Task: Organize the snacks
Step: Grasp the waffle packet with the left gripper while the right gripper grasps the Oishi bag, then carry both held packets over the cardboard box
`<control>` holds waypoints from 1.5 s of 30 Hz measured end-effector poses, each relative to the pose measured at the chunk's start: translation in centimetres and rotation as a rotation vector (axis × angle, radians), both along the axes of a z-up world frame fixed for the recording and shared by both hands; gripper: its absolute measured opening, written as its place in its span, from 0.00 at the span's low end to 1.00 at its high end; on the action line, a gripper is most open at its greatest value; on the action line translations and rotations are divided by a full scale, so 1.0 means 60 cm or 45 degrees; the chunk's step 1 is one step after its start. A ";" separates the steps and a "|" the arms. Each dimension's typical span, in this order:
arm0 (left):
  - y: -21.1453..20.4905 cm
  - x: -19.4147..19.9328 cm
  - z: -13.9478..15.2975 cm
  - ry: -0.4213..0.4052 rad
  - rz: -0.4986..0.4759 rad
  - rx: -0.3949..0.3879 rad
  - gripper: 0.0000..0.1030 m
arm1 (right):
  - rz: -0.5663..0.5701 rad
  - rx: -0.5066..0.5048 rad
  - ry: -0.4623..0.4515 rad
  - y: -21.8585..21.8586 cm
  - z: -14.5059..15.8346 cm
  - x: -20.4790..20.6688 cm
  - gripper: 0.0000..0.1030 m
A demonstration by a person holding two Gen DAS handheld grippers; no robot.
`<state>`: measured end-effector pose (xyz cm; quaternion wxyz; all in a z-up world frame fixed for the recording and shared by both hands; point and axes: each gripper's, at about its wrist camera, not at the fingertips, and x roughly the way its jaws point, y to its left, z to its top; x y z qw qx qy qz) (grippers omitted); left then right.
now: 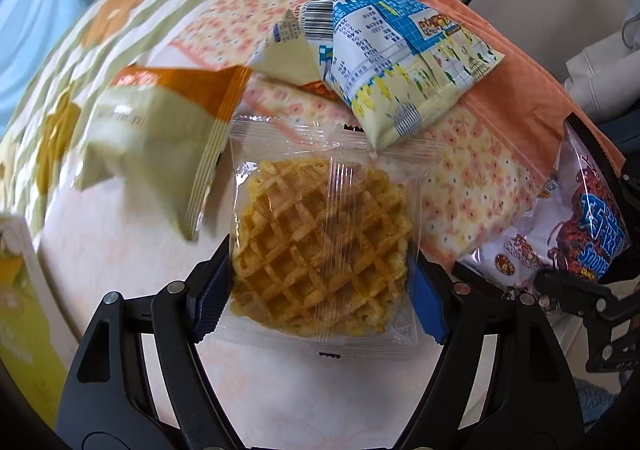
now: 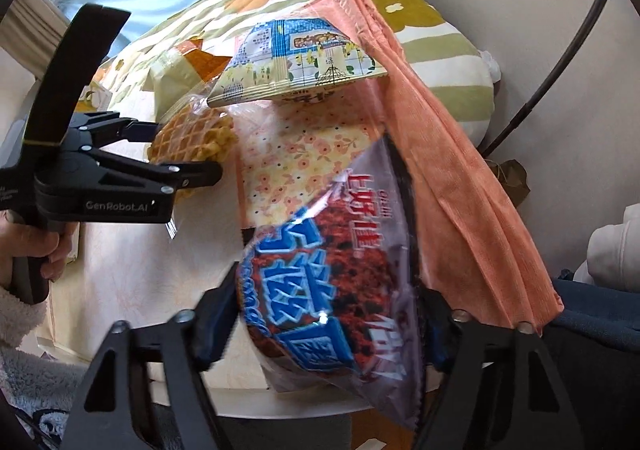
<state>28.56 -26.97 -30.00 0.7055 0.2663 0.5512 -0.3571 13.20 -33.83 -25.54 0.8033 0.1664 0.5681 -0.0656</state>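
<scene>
Left gripper (image 1: pixel 320 282) has its blue pads (image 1: pixel 208 302) pressed on both sides of a clear-wrapped waffle (image 1: pixel 320 250), so it's gripping that. The waffle pack sits over the pale table (image 1: pixel 132 250), golden grid pattern, no readable print on the wrapper afaict.

Right gripper (image 2: pixel 332 306) is clamped on a chip bag (image 2: pixel 332 278), purple/silver w/ dark red pic and big blue outlined Chinese characters, plus red Chinese lettering near the top. Can't read them properly. The same bag shows at the right edge of the left wrist view (image 1: pixel 580 234).

Other stuff on the table:
- cream and blue snack bag (image 1: pixel 400 62) lying back side up, barcode + nutrition table visible, text too small to read. It's partly on an orange floral cloth (image 1: pixel 500 98) w/ "WERS" printed upside down at the top edge.
- cream and orange bag (image 1: pixel 160 138) just left of the waffle, blurry, label unreadable.
- green and white striped cloth w/ big flowers (image 1: pixel 80 50) under it all at the back.

In the right wrist view the left gripper's body reads "GenRobot.AI" in white, and a person's hand (image 2: pixel 36 246) in a fluffy white sleeve (image 2: pixel 20 326) holds its handle.
</scene>
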 end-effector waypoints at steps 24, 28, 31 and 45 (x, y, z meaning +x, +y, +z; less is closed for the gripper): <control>0.234 -0.031 0.249 -0.234 0.533 -0.212 0.73 | 0.317 -0.008 -0.273 0.051 0.145 0.041 0.62; 0.321 -0.019 0.287 -0.291 0.648 -0.238 0.73 | 0.420 0.004 -0.353 0.111 0.193 0.081 0.62; 0.393 -0.011 0.306 -0.328 0.726 -0.254 0.73 | 0.493 -0.008 -0.404 0.165 0.218 0.102 0.62; 0.674 0.094 0.299 -0.310 0.952 -0.247 0.73 | 0.736 0.034 -0.474 0.439 0.265 0.231 0.62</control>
